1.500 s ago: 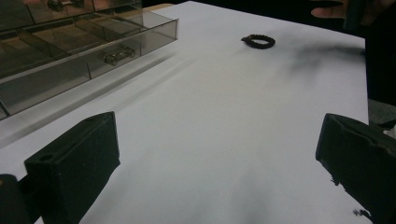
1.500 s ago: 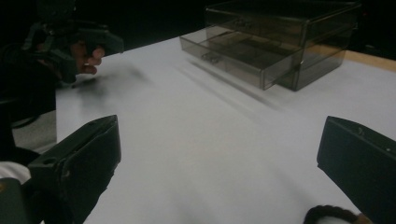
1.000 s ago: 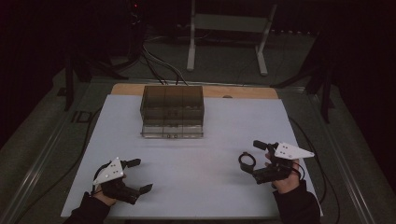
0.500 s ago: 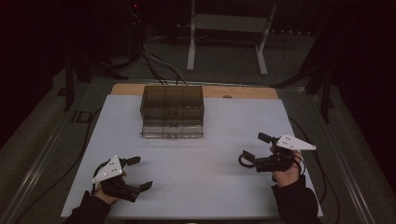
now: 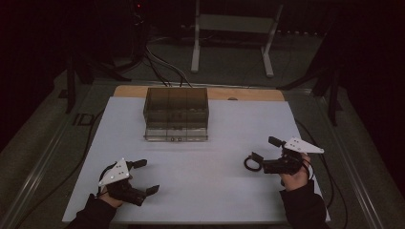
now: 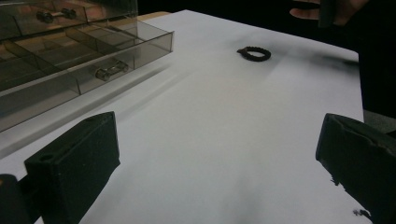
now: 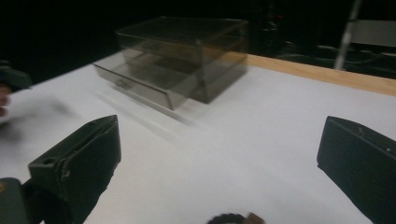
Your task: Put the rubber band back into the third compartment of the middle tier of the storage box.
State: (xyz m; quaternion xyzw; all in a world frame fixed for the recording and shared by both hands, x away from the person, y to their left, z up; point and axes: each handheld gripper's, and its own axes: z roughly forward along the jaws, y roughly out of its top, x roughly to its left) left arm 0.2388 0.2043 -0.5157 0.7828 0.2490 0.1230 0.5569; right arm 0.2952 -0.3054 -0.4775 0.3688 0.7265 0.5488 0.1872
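A small black ring-shaped band [image 5: 251, 165] lies flat on the white-covered table [image 5: 215, 191], on its right half. In the high view the right gripper [image 5: 262, 152] sits with its two black fingers [image 5: 275, 141] spread wide and pointing left toward the middle of the table; the band lies just at the tip of the nearer finger, partly in the gap between the two. From the right gripper view the band [image 7: 232, 218] shows at the bottom edge, low between the two parted fingers, neither of which presses on it. Whether the nearer fingertip touches it cannot be told.

The left gripper [image 5: 144, 176] rests at the near left of the table, well apart from the band, its fingers [image 5: 139, 163] also released and wide apart, holding nothing. In the left gripper view the band [image 6: 254, 53] lies far across the bare table surface, beyond both fingers.

A smoky transparent plastic drawer box [image 5: 176, 113] stands at the far middle of the table, its lowest drawer [image 6: 84, 70] pulled partly out; small metal pieces lie in its compartments.
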